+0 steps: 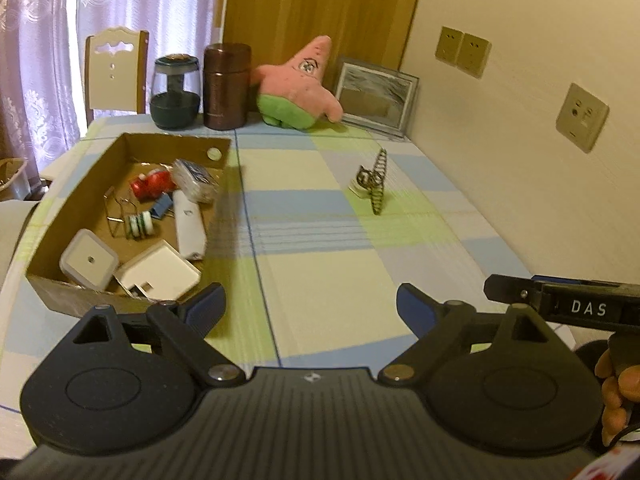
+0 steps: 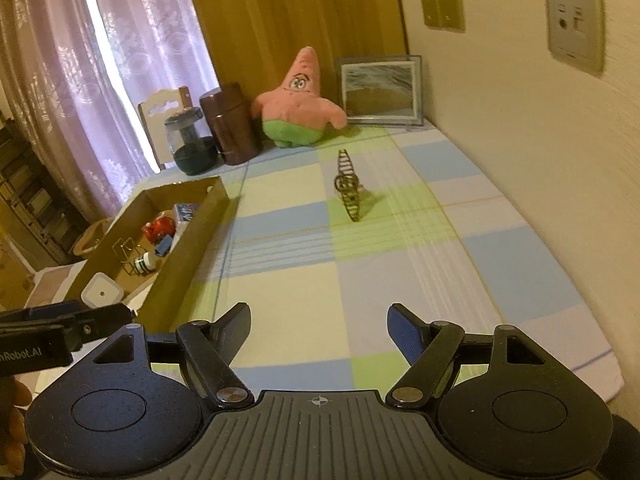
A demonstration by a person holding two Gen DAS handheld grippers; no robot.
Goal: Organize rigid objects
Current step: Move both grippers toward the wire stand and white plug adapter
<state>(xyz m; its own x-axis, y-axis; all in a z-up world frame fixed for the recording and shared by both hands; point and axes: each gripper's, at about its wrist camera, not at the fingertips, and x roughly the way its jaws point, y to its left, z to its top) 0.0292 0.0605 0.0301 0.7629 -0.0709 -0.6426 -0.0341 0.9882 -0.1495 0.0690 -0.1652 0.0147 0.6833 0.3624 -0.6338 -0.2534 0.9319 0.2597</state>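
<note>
A small dark wire spiral ornament (image 1: 374,182) (image 2: 349,188) stands alone on the checked tablecloth, well ahead of both grippers. To the left is an open cardboard box (image 1: 172,148) (image 2: 192,248). It holds a white square case (image 1: 89,261), a flat white block (image 1: 162,274), a white stick (image 1: 190,226), tape rolls (image 1: 140,226), a blue clip, a red toy (image 1: 154,184) and a tissue pack (image 1: 196,180). My left gripper (image 1: 310,304) hovers open and empty by the box's near right corner. My right gripper (image 2: 318,316) is open and empty beside it.
At the table's far end stand a pink star plush (image 1: 298,88), a brown canister (image 1: 226,86), a glass jar (image 1: 175,92) and a picture frame (image 1: 376,98). A wall with sockets runs along the right edge. A chair (image 1: 116,72) stands behind the table.
</note>
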